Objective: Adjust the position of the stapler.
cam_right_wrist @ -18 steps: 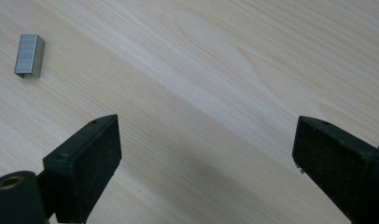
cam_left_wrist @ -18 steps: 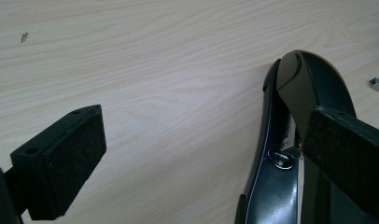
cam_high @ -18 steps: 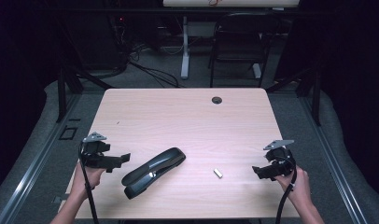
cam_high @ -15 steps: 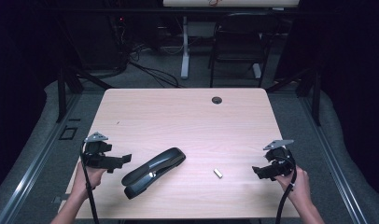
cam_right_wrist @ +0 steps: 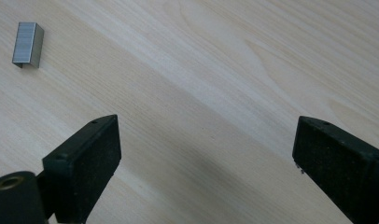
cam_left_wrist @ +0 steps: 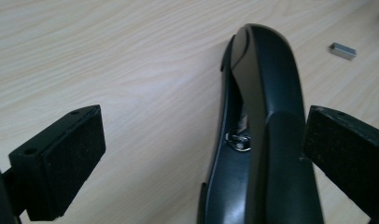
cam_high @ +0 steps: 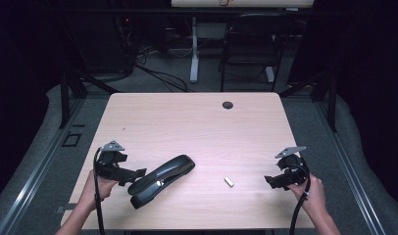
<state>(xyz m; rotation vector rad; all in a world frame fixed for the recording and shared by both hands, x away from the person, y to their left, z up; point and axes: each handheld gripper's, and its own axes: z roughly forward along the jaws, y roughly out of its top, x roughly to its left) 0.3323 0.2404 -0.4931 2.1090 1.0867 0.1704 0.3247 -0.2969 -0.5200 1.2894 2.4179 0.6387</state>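
A black stapler [cam_high: 160, 178] lies at an angle on the wooden table [cam_high: 197, 122], near its front left. My left gripper [cam_high: 137, 173] is open right at the stapler's rear end. In the left gripper view the stapler [cam_left_wrist: 267, 140] lies between the wide-apart jaws of the left gripper [cam_left_wrist: 204, 135], close against the right pad [cam_left_wrist: 341, 149] and well clear of the left one. A small grey strip of staples [cam_high: 229, 181] lies to the stapler's right. My right gripper [cam_high: 271, 181] is open and low over bare wood to the right of the strip. In the right gripper view the staples [cam_right_wrist: 28, 44] lie beyond the left jaw of the right gripper [cam_right_wrist: 206, 140].
A round dark cable hole [cam_high: 228, 105] sits near the table's far edge. Beyond the table stand a black chair [cam_high: 248, 44] and a white desk leg [cam_high: 194, 49] among floor cables. Bare wood spreads across the table's middle and back.
My left gripper has slid a little to the right and toward the front edge, bringing its jaws around the stapler's rear end. The right gripper has barely moved.
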